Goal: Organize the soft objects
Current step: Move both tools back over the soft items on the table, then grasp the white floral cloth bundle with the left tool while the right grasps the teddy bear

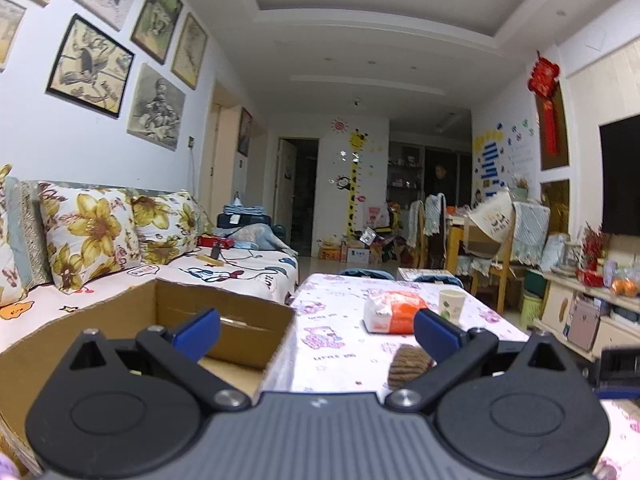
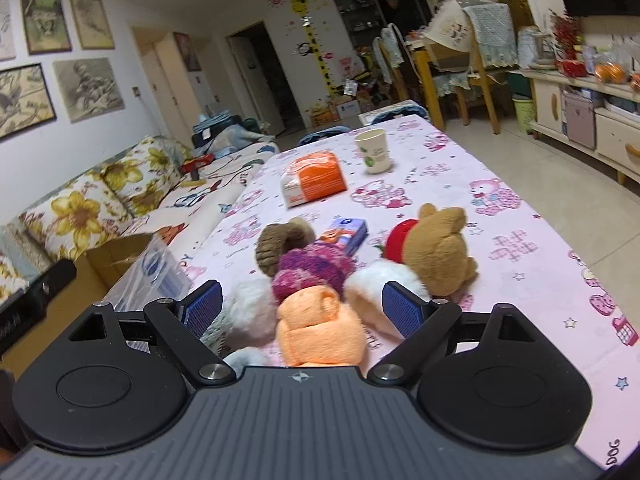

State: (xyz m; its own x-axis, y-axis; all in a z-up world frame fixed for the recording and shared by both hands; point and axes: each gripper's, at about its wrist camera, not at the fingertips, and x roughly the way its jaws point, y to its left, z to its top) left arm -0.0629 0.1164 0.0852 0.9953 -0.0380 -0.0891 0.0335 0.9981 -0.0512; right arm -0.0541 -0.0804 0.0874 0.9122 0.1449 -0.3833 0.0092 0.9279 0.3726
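Left wrist view: one cardboard box (image 1: 224, 320), one tissue pack (image 1: 394, 314), one paper cup (image 1: 452, 304) on the table (image 1: 340, 344). Left gripper (image 1: 316, 330) spread wide, holding nothing.

Right wrist view: one bear (image 2: 436, 250), one orange plush (image 2: 320, 330) between the wide, empty right gripper (image 2: 302, 310) fingers.

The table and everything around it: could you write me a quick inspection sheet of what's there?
Surface: table under a pink cartoon-print cloth.
Job's things: brown teddy, orange plush, purple knitted piece, brown knitted piece, white fluffy pieces; open cardboard box at the table's left edge.
Clutter: orange tissue pack, paper cup, small carton.
Grippers: left gripper open, holding nothing; right gripper open, fingers either side of the orange plush.
Cables: a dark cable on the sofa.
Surroundings: living room, dining chairs.
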